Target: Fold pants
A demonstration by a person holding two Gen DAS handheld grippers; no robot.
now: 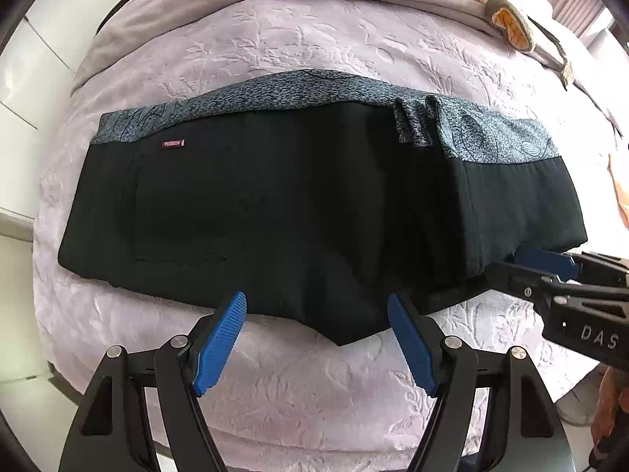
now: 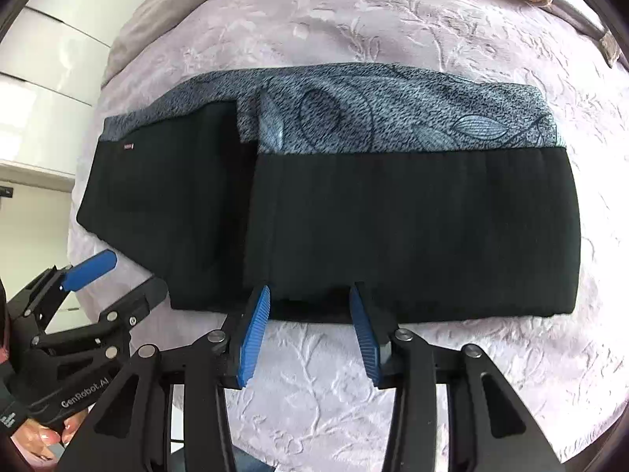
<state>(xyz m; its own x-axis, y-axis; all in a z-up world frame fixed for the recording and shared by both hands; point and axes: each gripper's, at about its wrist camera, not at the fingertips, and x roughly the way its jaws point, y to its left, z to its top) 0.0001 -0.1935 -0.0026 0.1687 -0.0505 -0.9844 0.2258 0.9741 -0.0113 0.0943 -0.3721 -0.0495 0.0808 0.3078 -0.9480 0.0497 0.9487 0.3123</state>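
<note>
Count: one pair of pants (image 1: pixel 275 204), two grippers, one bedspread (image 1: pixel 298 39), one hand (image 2: pixel 39 438) partly in view

Pants lie flat across the lilac embossed bedspread, folded into a long black band, grey leaf-print strip (image 2: pixel 393 118) along the far edge. One small red label (image 1: pixel 173 143) near the left end, text too small to read. In the right wrist view a second folded layer overlaps the right part of the band

Left gripper (image 1: pixel 316 306): jaws apart, both blue pads at the near hem of the pants, the cloth's lowest corner showing between them; nothing clamped. Right gripper (image 2: pixel 309 295): jaws apart too, narrower gap, pad tips at the near edge of the folded layer. Can't tell if tips touch cloth or sit just above it; no pinch visible

Cut off: pile of patterned cloth (image 1: pixel 507 11) at the top right on the bed, only partly in frame. The hand only shows fingers at the frame edge under the left gripper's handle. White cabinets (image 2: pixel 51 59) on the left, mostly out of frame. Black fabric hides seams and fold lines
</note>
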